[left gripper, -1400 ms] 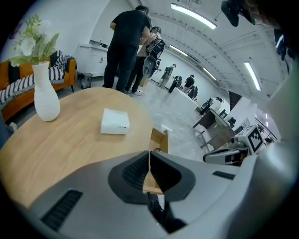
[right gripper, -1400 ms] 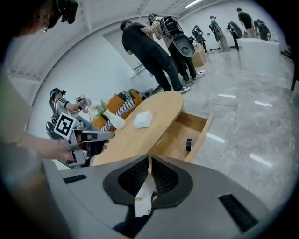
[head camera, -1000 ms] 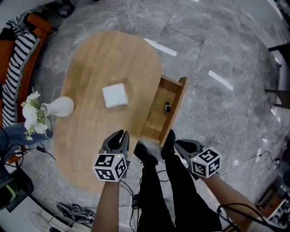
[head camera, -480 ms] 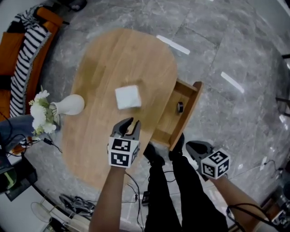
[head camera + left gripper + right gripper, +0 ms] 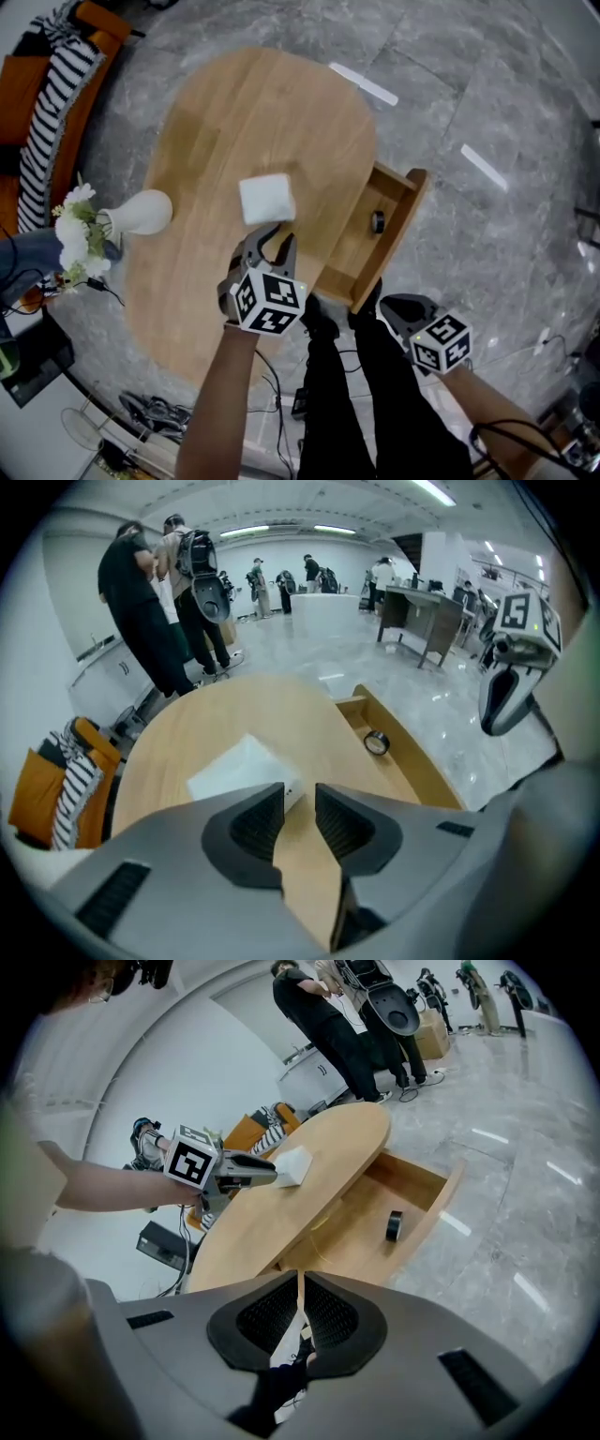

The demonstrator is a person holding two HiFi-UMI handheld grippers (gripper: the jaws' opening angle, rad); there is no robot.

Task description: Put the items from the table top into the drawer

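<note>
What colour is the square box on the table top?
Plain white; the square box shows best in the head view.

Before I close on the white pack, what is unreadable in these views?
White pack: near edge, left gripper view, behind the left claw, whose jaws have just been opening, empty.
Drawer: inner end, head view, under the tabletop.
Tape roll: label, every view, too small.

White packet [image 5: 234,771] partly hidden by left gripper [image 5: 300,803], lower centre; orange seat [image 5: 11,89] cut off at upper left edge.
</note>
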